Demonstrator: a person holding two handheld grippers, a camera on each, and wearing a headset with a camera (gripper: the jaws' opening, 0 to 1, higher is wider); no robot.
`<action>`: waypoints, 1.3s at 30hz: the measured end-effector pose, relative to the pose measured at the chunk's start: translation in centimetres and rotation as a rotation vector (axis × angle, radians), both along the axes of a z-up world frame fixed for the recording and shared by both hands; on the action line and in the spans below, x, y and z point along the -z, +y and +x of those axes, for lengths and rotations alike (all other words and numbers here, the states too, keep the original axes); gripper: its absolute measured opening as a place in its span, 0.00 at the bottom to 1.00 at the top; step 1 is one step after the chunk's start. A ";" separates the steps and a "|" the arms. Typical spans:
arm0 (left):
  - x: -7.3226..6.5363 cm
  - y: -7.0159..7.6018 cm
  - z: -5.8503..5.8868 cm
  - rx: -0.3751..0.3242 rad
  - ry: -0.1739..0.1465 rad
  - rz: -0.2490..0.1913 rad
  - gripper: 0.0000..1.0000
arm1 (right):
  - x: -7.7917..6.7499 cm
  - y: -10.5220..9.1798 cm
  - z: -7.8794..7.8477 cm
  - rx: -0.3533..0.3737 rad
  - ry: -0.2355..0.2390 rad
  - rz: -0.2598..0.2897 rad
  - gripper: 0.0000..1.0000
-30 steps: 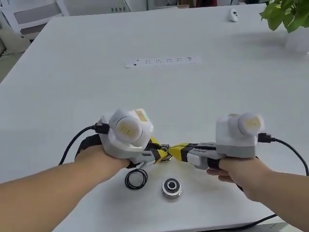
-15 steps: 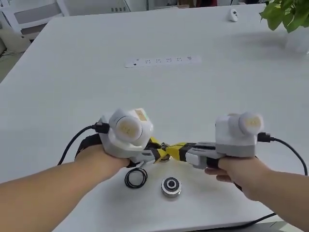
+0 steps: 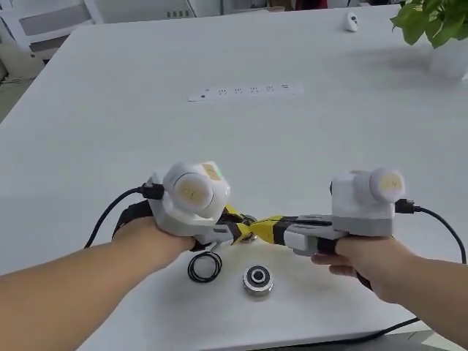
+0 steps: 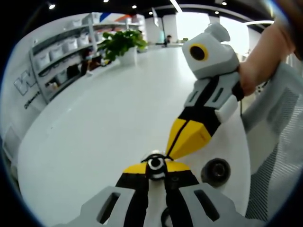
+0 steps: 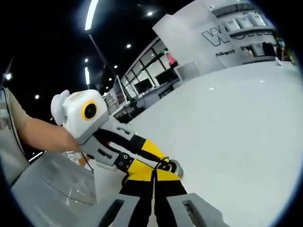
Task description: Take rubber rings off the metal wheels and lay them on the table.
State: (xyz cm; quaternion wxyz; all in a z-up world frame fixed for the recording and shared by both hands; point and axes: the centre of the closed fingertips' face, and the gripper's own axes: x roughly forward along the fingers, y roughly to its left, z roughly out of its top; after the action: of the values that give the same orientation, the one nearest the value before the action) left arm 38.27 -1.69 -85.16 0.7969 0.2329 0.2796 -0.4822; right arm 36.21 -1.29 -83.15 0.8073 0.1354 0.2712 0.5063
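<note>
My left gripper (image 3: 243,229) is shut on a small metal wheel (image 4: 155,163), held just above the white table (image 3: 146,131). My right gripper (image 5: 154,174) comes in from the right and meets it tip to tip. Its yellow jaws are closed on the thin black rubber ring at the rim of that wheel (image 5: 173,167). In the left gripper view the right gripper (image 4: 171,152) reaches down to the wheel from the upper right. Below the grippers a loose black rubber ring (image 3: 205,266) lies flat on the table. Beside it stands a second metal wheel (image 3: 257,279).
A white power strip (image 3: 243,91) lies across the middle of the table. A potted plant (image 3: 431,25) stands at the far right corner and a small white object (image 3: 352,23) lies near the far edge. Cables trail from both grippers toward the near edge.
The grippers stay tip to tip on the held wheel. The ring and the second wheel on the table have not moved. Only the head view has shifted slightly.
</note>
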 end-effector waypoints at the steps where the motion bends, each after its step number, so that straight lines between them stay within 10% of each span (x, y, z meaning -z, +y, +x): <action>1: 0.0 0.0 0.0 0.000 0.000 -0.001 0.12 | -0.1 0.0 -0.1 -0.005 0.002 0.006 0.00; 31: -0.5 0.0 -0.4 -0.010 0.031 -0.033 0.18 | 0.6 -0.9 0.9 0.055 0.004 -0.038 0.00; 39: -2.0 0.0 -0.8 -0.020 0.031 -0.099 0.21 | 0.2 -0.8 1.1 0.051 -0.003 -0.039 0.00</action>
State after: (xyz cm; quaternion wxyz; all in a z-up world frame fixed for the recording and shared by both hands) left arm 37.44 -1.67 -83.12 0.8078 0.1831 0.2699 -0.4910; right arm 37.26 -2.10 -83.35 0.8229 0.1259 0.2762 0.4804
